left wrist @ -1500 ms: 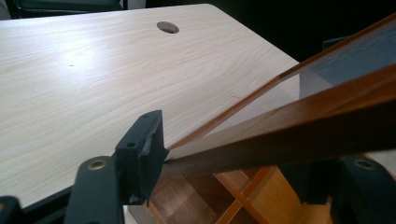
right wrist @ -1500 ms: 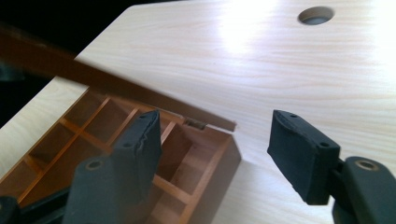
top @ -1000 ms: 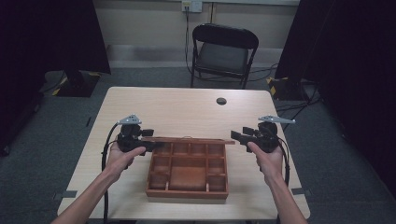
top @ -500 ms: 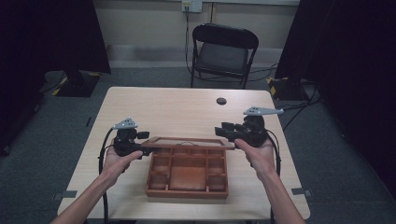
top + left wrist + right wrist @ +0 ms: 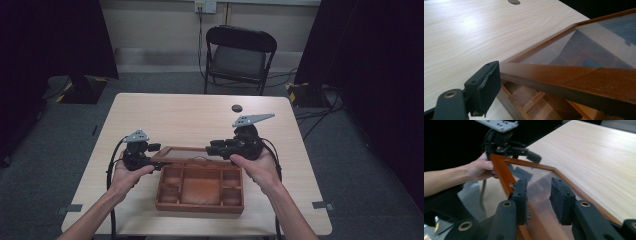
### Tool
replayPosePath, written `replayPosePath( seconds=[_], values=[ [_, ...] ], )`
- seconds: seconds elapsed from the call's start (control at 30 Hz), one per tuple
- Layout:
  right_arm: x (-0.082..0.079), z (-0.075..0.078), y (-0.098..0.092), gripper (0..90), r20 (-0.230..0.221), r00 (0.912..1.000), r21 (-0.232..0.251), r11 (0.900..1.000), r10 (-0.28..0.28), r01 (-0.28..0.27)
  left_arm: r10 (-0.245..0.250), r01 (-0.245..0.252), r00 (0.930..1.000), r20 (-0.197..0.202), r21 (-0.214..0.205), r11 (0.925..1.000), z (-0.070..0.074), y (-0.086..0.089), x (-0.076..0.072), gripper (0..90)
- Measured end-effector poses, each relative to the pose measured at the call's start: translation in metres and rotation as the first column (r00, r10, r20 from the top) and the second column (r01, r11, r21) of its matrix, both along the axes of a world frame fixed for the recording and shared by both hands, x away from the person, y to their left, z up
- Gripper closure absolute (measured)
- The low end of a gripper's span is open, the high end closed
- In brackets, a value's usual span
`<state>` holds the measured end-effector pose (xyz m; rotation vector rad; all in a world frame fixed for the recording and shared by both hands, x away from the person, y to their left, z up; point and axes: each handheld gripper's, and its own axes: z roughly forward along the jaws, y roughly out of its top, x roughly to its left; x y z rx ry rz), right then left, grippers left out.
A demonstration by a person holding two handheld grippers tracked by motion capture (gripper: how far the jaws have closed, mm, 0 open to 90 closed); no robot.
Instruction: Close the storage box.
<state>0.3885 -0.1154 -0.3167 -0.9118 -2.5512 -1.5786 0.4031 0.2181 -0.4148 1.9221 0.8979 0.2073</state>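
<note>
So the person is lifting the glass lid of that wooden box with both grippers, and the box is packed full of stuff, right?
Not quite. The glass lid is being raised by the left gripper and right gripper, but the high view shows the wooden box with bare compartments, not packed.
</note>
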Motion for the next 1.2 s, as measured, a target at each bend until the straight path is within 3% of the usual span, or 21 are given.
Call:
replayPosePath(
  seconds=[0.43, 0.8, 0.87, 1.2],
  values=[
    [-0.001, -0.012, 0.021, 73.3, -0.085, 0.9940, -0.023, 0.9972, 0.069, -0.071, -0.012, 0.012, 0.9999, 0.006, 0.019, 0.9997, -0.002, -0.002, -0.003, 17.9],
    [0.002, -0.016, 0.021, 75.9, -0.119, 0.9887, -0.005, 0.9957, 0.091, -0.092, -0.005, 0.005, 1.0000, -0.001, 0.023, 0.9997, -0.004, -0.003, -0.002, 18.0],
    [0.004, -0.017, 0.020, 79.1, -0.150, 0.9844, 0.009, 0.9956, 0.093, -0.093, 0.009, -0.009, 0.9998, -0.016, 0.019, 0.9998, -0.005, -0.003, -0.002, 18.3],
    [0.002, -0.016, 0.020, 81.7, -0.114, 0.9872, -0.013, 0.9935, 0.111, -0.113, -0.001, 0.002, 0.9998, -0.020, 0.023, 0.9997, -0.007, -0.002, -0.001, 18.4]
  ],
)
